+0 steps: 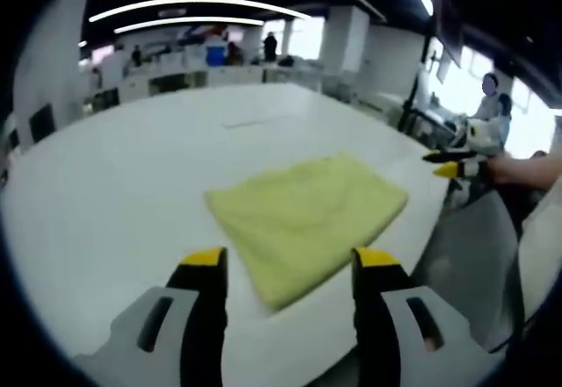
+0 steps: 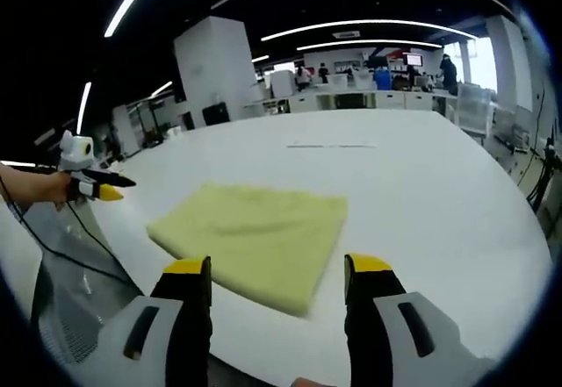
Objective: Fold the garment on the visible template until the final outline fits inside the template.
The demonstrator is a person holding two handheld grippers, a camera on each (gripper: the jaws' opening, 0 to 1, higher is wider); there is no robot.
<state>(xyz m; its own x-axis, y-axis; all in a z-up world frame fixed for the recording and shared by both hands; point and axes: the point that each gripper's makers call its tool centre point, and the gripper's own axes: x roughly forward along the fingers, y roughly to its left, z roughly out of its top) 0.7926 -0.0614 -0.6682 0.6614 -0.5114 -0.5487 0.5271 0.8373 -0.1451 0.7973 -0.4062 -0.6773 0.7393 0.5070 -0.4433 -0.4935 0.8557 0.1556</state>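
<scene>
A: Where's the yellow garment (image 1: 303, 220)?
B: Folded flat on the white table (image 1: 132, 168), mid-frame — nothing covers it.
A: Grippers?
B: Left gripper (image 1: 290, 260) and right gripper (image 2: 277, 268) both spread wide, empty — desks (image 2: 369, 99) along the top

One yellow cloth (image 1: 306, 218), two grippers (image 1: 287, 260)

Long ceiling light strips (image 1: 184, 3) give bright, even light, and the white tabletop (image 2: 421, 185) shows almost no shadow, only a thin dark line under the near edge of the yellow cloth (image 2: 255, 233). Windows (image 1: 527, 124) at the side blow out to white glare. Both pictures are soft and slightly blurred (the far room most of all). Fisheye distortion bends the tabletop's edges and the ceiling strips into curves.
</scene>
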